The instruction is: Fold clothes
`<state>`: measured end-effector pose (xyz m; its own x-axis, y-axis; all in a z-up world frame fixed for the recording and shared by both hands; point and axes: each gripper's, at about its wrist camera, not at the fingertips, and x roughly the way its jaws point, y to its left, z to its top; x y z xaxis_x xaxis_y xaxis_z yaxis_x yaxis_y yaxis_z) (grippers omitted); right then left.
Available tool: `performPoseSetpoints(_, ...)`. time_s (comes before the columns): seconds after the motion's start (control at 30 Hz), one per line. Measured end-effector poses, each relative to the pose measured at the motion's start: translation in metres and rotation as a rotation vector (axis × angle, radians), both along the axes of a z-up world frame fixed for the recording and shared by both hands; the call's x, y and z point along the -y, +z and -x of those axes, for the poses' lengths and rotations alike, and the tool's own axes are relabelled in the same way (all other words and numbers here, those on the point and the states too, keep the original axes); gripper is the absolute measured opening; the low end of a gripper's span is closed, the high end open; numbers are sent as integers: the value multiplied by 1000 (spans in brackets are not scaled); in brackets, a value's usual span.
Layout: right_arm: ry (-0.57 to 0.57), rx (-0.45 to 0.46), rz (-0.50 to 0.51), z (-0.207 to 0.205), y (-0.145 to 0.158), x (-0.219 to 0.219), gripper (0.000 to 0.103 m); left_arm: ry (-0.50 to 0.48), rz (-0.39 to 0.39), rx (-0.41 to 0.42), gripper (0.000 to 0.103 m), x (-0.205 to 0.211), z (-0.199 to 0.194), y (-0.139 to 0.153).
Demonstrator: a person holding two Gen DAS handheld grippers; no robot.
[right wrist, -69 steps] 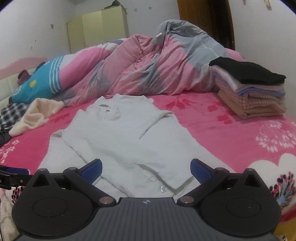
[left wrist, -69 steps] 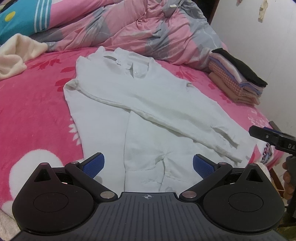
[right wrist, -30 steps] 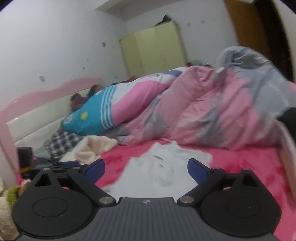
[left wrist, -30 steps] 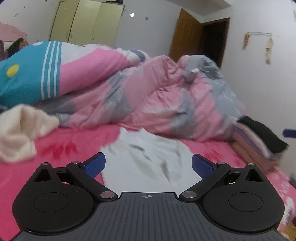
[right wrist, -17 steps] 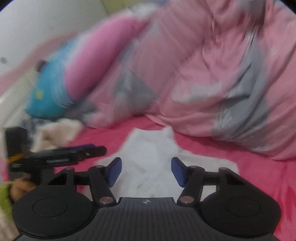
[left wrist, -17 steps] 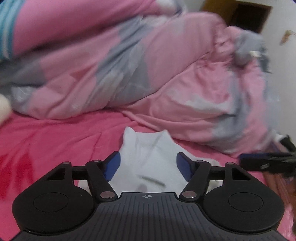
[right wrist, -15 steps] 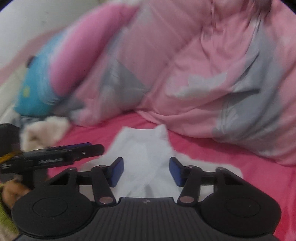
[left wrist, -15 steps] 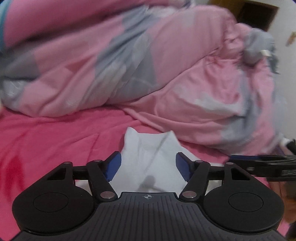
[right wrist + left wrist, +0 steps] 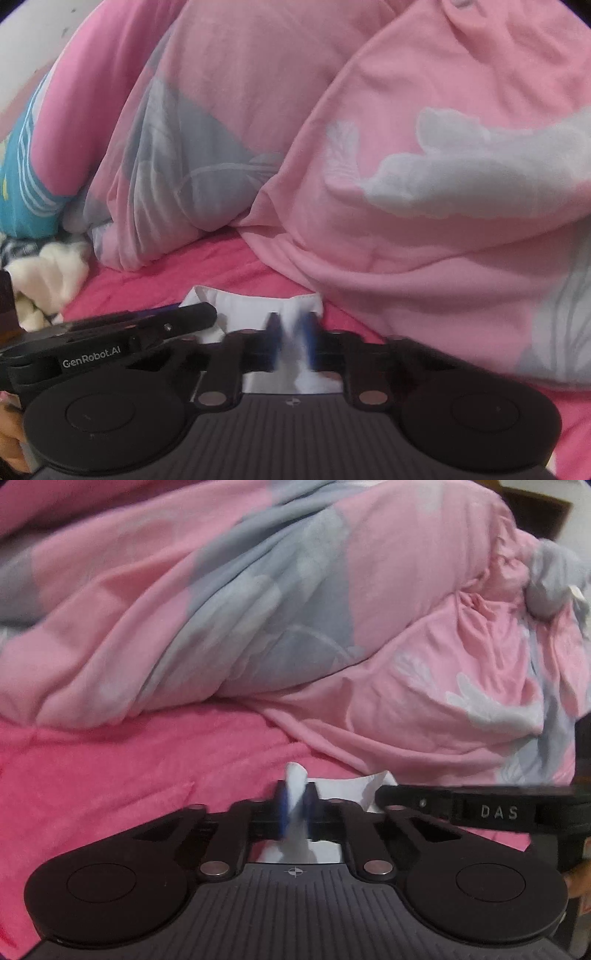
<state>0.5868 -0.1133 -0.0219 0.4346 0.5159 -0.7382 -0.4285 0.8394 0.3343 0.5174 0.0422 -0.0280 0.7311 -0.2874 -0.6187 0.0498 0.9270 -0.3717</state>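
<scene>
Since half a second ago you've closed both grippers; your left gripper (image 9: pixel 294 808) pinches the white shirt (image 9: pixel 255 302) at its collar end on the pink bedsheet (image 9: pixel 110 775); your right gripper (image 9: pixel 291 341) pinches it alongside, likely for the fold; lettering reads "GenRobot.AI" and "DAS".

White letters "DAS" stand on the black side of the right gripper (image 9: pixel 480 808), seen in the left wrist view (the rest of the word runs out of frame). "GenRobot.AI" stands in white on the left gripper (image 9: pixel 110 354), right wrist view. No other text legible.
</scene>
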Motion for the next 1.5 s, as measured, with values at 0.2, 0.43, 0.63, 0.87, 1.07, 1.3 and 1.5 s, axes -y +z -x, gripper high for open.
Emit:
performPoseSetpoints(0.2,128,187,14,55,35,24,5,-99,-75,237,3,7,54,44)
performPoseSetpoints(0.43,360,375,154,148,65,67,43,-428,-207,309,34,13,146,63)
performPoseSetpoints(0.63,268,214,128,159,50,113,51,-508,-228,262,55,4,191,45)
performPoseSetpoints(0.87,59,-28,-131,116,33,116,51,-388,-261,200,54,11,162,24)
performPoseSetpoints(1.07,11,-175,-133,89,8,83,48,-388,-462,222,54,42,156,-1)
performPoseSetpoints(1.3,21,-82,-63,87,1,66,11,-382,-574,245,54,56,150,-19)
performPoseSetpoints(1.5,-28,-38,-43,85,-2,69,22,-361,-524,222,54,50,143,-22)
